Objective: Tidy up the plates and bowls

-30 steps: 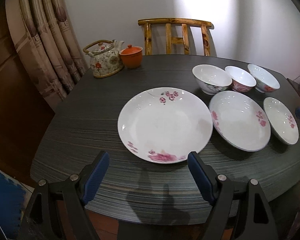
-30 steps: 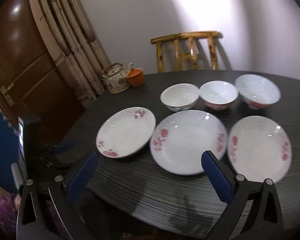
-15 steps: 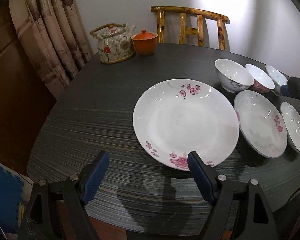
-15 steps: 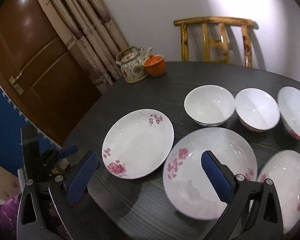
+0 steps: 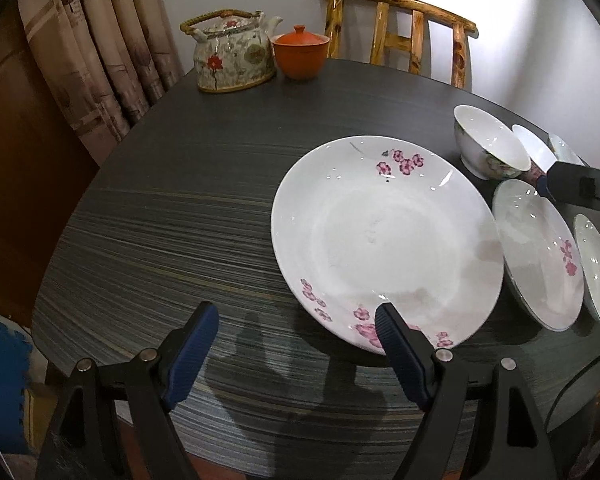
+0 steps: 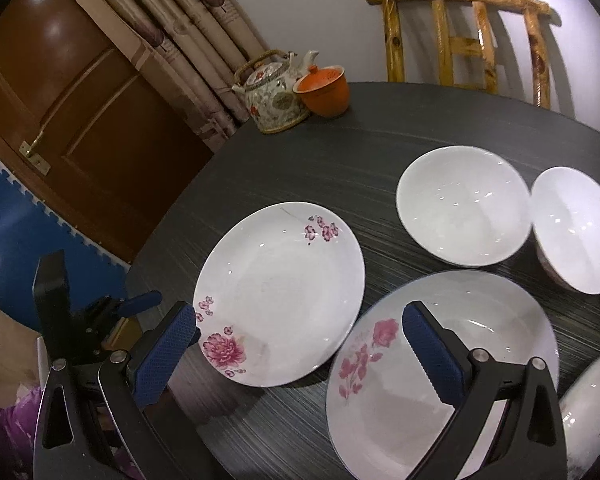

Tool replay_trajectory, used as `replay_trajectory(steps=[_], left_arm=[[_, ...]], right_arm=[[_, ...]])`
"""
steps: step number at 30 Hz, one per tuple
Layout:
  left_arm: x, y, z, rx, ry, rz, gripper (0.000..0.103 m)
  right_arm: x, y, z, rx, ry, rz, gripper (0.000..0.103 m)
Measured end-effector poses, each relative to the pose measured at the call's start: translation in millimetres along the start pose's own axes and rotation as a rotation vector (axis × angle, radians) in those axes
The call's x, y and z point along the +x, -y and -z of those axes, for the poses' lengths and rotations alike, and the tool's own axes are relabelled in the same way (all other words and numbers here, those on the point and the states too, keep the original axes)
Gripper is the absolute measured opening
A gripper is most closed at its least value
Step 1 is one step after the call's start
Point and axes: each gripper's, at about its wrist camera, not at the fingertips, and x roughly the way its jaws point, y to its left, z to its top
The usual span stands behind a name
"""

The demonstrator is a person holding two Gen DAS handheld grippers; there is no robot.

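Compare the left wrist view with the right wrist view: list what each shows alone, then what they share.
Only the left wrist view shows the third bowl, partly hidden behind the right claw's finger.

Only the right wrist view shows the brown door.

Both show the blossom plate, the rose plate, the teapot, the orange lidded cup, the wooden chair and two open claws: left claw, right claw.

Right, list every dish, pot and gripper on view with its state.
Left gripper: open, empty.
Right gripper: open, empty.
White plum-blossom plate: flat, unstacked.
White rose-print plate: flat, unstacked.
Two white bowls: upright, empty.
Floral teapot: lid on.
Orange lidded cup: lid on.
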Motion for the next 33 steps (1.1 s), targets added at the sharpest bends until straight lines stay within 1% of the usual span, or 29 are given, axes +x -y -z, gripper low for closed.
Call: replay_trajectory(steps=[4,9,11,13,14,18,20,22,24,25,26,27,28,29,32,33], left_arm=[[7.1,-1.2,-2.2,-0.004,-0.021,0.005,0.083],[18.7,1.3,-3.1,0.015,-0.045,-0.005,0.083],[23.8,1.9,-2.9,0.018,-0.059,0.006,0.083],[28.0,3.5,-3.9,0.029,-0.062,0.000,0.083],[30.7,4.5,-3.9,0.037,-0.064,0.001,0.083],[38.1,6.1,-4.7,0.045,-0.067,0.034,0.083],[42.7,5.6,-6.0,0.045,-0.071,0.053,0.083],[46.2,3.2,-8.9,0.044,-0.081,0.090,0.083],[47.8,3.2,-10.1,0.043,-0.082,0.110,0.083],[49.0,2.8,-10.6,0.042,-0.082,0.125,0.083],[50.2,1.7,-11.3,0.037,-0.084,0.148,0.083],[51.4,0.1,-11.9,0.026,-0.084,0.175,0.083],[51.3,-1.2,-13.1,0.020,-0.076,0.186,0.083],[51.6,-2.8,-14.6,0.014,-0.070,0.203,0.083],[52.1,-5.1,-16.5,0.009,-0.057,0.222,0.080],[52.3,-6.6,-17.0,0.006,-0.050,0.222,0.074]], right_arm=[[10.2,3.8,-4.6,0.006,-0.021,-0.003,0.103],[19.8,5.7,-9.6,0.002,-0.042,-0.011,0.103],[26.5,6.0,-11.4,-0.004,-0.064,-0.012,0.101],[33.8,6.3,-13.0,-0.014,-0.088,-0.002,0.099],[36.8,6.6,-13.7,-0.016,-0.097,-0.006,0.096],[47.4,9.7,-17.3,-0.008,-0.121,-0.018,0.090],[50.9,11.9,-20.4,0.000,-0.128,-0.005,0.088],[52.2,14.2,-24.2,0.006,-0.125,-0.003,0.087],[56.3,16.5,-26.6,0.003,-0.136,0.020,0.084],[59.6,18.2,-27.7,0.004,-0.145,0.022,0.076],[62.6,19.6,-28.1,0.009,-0.158,0.014,0.064],[66.9,21.1,-28.8,0.018,-0.177,-0.003,0.057],[69.5,21.3,-28.8,0.019,-0.188,-0.009,0.047],[73.0,21.4,-28.7,0.015,-0.203,0.005,0.041],[80.3,23.9,-29.4,0.026,-0.230,0.017,0.034],[79.9,25.3,-28.6,0.027,-0.228,0.021,0.031]])
